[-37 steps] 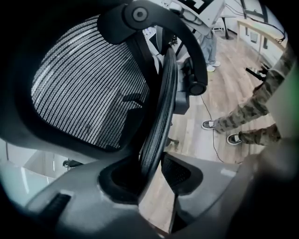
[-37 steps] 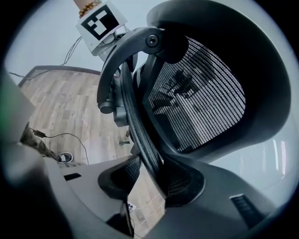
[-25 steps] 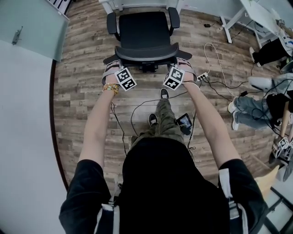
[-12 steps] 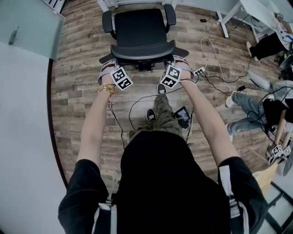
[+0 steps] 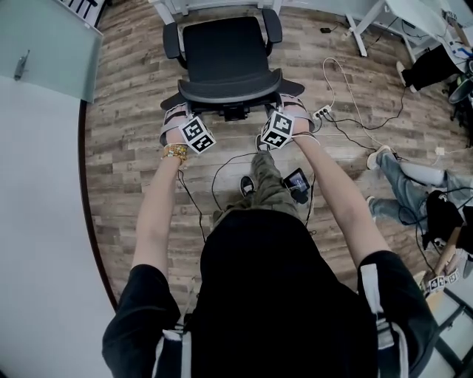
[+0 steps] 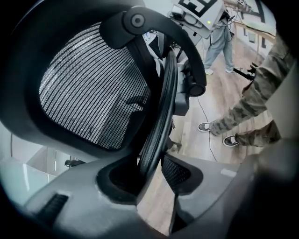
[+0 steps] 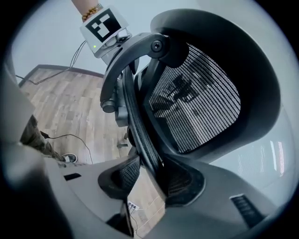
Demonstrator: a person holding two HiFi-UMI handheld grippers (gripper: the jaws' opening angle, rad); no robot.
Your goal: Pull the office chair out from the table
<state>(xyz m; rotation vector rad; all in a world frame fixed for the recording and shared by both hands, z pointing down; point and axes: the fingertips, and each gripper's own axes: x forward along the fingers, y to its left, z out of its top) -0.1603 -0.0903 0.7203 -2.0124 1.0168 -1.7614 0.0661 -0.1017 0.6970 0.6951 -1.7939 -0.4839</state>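
The black office chair (image 5: pixel 225 48) stands on the wood floor, its seat facing the white table (image 5: pixel 219 6) at the top of the head view. Its curved mesh backrest (image 5: pixel 230 83) faces me. My left gripper (image 5: pixel 179 114) is shut on the backrest's left rim (image 6: pixel 156 126), which runs between the two ribbed pads (image 6: pixel 180 173). My right gripper (image 5: pixel 290 109) is shut on the right rim (image 7: pixel 140 135) in the same way. Each gripper view shows the other gripper's marker cube across the backrest.
Cables and a white power strip (image 5: pixel 321 112) trail on the floor right of the chair. A small dark device (image 5: pixel 297 179) lies by my feet. Another person's legs (image 5: pixel 414 177) stretch in from the right. A glass panel (image 5: pixel 44 44) stands at the left, another white desk (image 5: pixel 392 15) at top right.
Both grippers stay clamped on the backrest and the chair has barely shifted on the floor. My feet have stepped. The other person's legs at the right have moved.
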